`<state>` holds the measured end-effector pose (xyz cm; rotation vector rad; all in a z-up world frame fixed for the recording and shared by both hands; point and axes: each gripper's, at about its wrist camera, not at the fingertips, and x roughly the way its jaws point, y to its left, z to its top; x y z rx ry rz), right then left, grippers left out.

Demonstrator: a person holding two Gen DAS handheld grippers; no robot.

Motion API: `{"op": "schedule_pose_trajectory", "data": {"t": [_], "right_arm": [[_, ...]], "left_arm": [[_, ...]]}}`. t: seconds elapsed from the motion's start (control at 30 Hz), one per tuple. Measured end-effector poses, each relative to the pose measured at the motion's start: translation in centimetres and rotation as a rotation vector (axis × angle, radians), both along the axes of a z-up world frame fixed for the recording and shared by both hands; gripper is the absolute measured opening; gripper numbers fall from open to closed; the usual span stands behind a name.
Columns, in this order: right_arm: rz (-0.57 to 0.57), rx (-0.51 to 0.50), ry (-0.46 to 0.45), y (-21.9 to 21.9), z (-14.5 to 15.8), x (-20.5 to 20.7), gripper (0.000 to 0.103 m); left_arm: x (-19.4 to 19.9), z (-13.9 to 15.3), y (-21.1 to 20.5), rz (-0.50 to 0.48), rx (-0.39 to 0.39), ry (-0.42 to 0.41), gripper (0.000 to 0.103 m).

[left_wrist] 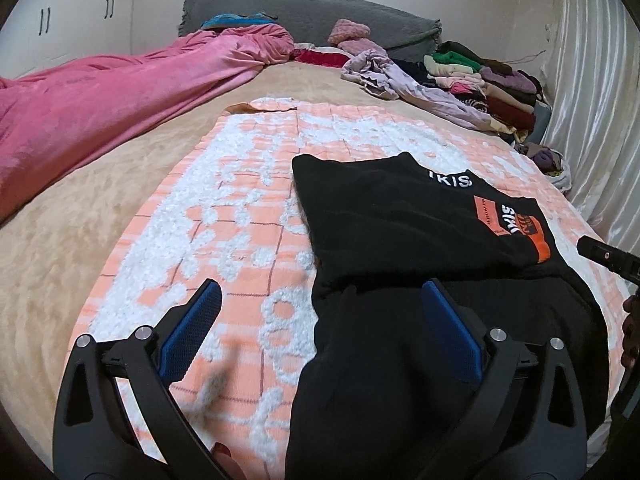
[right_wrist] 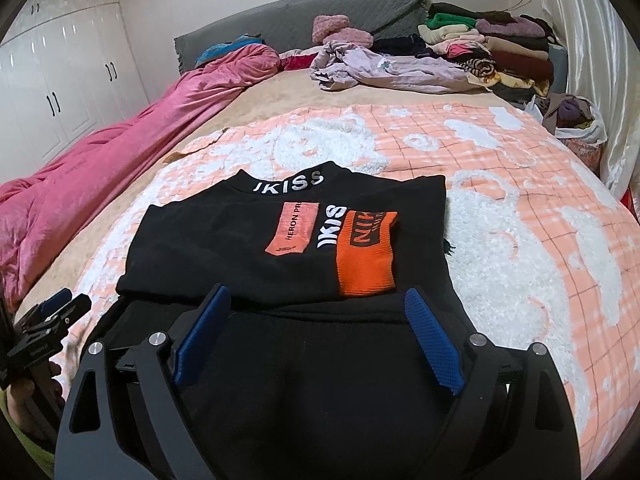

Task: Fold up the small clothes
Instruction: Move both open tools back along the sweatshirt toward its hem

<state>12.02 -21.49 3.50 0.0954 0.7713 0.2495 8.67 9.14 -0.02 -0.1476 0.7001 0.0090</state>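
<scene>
A black garment with white lettering and orange patches lies on the orange-and-white blanket, its upper part folded over the lower part. My left gripper hovers open over the garment's near left edge; one blue pad is above the blanket, the other above black cloth. My right gripper is open above the garment's near part, just short of the fold, with nothing between its pads. Each gripper shows at the edge of the other view: the right, the left.
A pink duvet runs along the left of the bed. At the far right lie a lilac crumpled garment, stacks of folded clothes and a white bag. A grey headboard, white wardrobe and curtain surround the bed.
</scene>
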Motion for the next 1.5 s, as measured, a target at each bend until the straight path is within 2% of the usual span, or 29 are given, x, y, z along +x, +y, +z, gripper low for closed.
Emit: {"op": "schedule_pose_trajectory", "data": {"t": [0.9,1.2,1.5], "right_arm": [[0.047,0.027,-0.010,-1.5,0.8,-5.0,0.088],[0.046,0.036,-0.011,-3.1,0.9,-6.8,0.088],[0.047,0.020,0.040,-4.5,-1.1,-8.7,0.088]], "left_arm": [[-5.0,1.8,-3.1,-0.044,0.087,0.016,0.093],[-6.1,1.4,-3.9,-0.052,0.109,0.050,0.093],[-6.8,0.0,-3.3,-0.036,0.114,0.111,0.093]]}}
